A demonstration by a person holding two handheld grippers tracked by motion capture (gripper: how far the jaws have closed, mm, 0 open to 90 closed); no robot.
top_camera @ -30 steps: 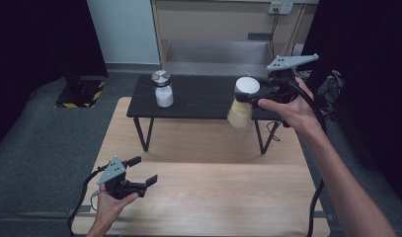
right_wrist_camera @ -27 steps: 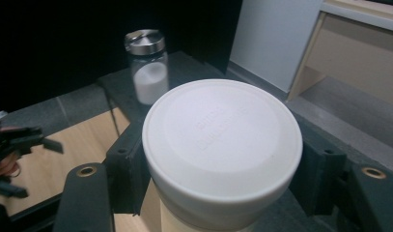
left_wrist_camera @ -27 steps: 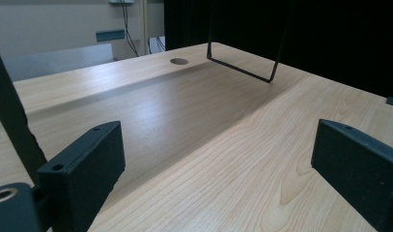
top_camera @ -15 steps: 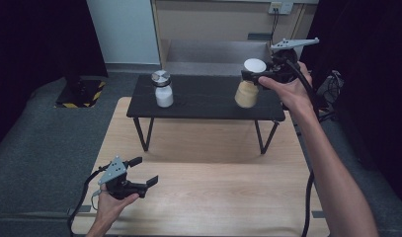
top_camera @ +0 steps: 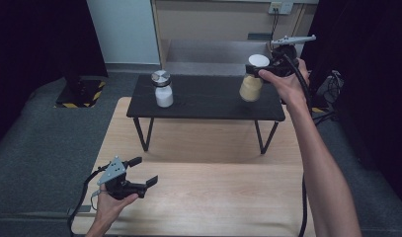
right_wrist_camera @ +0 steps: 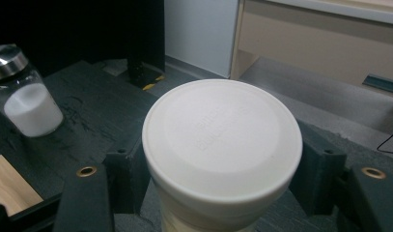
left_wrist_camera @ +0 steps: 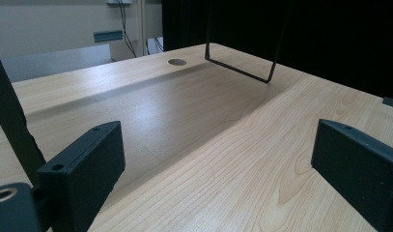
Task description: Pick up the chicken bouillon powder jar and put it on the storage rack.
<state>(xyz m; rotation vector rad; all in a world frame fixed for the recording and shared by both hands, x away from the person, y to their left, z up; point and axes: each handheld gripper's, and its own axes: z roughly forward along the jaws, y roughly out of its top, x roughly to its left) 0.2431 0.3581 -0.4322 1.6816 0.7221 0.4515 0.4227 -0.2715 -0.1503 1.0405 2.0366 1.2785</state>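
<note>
White lid up, the tan jar [top_camera: 251, 81] sits squeezed tight between my right gripper's [top_camera: 260, 69] jaws. A moment ago I held it out past the right end of the little black worktop [top_camera: 208, 98]; now it hangs just over the right end, so I think I can set it down soon. My left gripper [top_camera: 139, 174] waits with jaws wide apart above the wooden table [top_camera: 223, 197], holding nothing. I count two jars: mine, and one white-filled jar [top_camera: 163, 90] with a shiny cap.
</note>
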